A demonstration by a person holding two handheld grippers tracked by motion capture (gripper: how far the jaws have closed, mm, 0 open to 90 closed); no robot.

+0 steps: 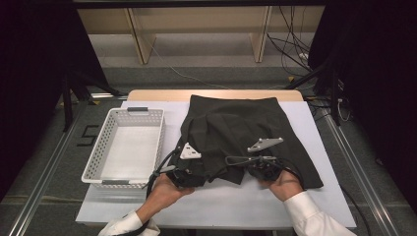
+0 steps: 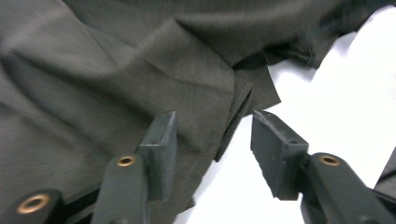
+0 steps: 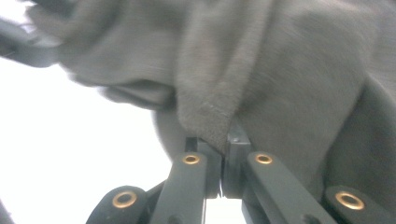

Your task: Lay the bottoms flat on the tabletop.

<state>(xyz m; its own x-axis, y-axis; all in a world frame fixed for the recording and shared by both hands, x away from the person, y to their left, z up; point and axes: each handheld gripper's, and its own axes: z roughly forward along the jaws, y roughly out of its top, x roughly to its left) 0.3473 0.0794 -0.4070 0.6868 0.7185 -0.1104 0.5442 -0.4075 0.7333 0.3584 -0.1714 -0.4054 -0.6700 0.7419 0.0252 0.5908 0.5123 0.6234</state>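
Observation:
A dark grey garment (image 1: 241,128) lies spread over the white table top, its near hem toward the person. My left gripper (image 1: 189,173) sits at the garment's near left corner. In the left gripper view its jaws (image 2: 212,128) stand apart, a folded hem edge (image 2: 233,112) lies between them, and the pads do not press on it. At the near hem's middle, my right gripper (image 1: 256,167) is shut. In the right gripper view the jaws (image 3: 223,140) pinch a fold of the grey cloth (image 3: 210,93), which rises up from them.
A white perforated basket (image 1: 123,112) stands at the table's left, holding nothing. Bare white table top (image 1: 221,206) runs along the near edge. Wooden shelving and loose cables are on the floor beyond the far edge. Black curtains hang at both sides.

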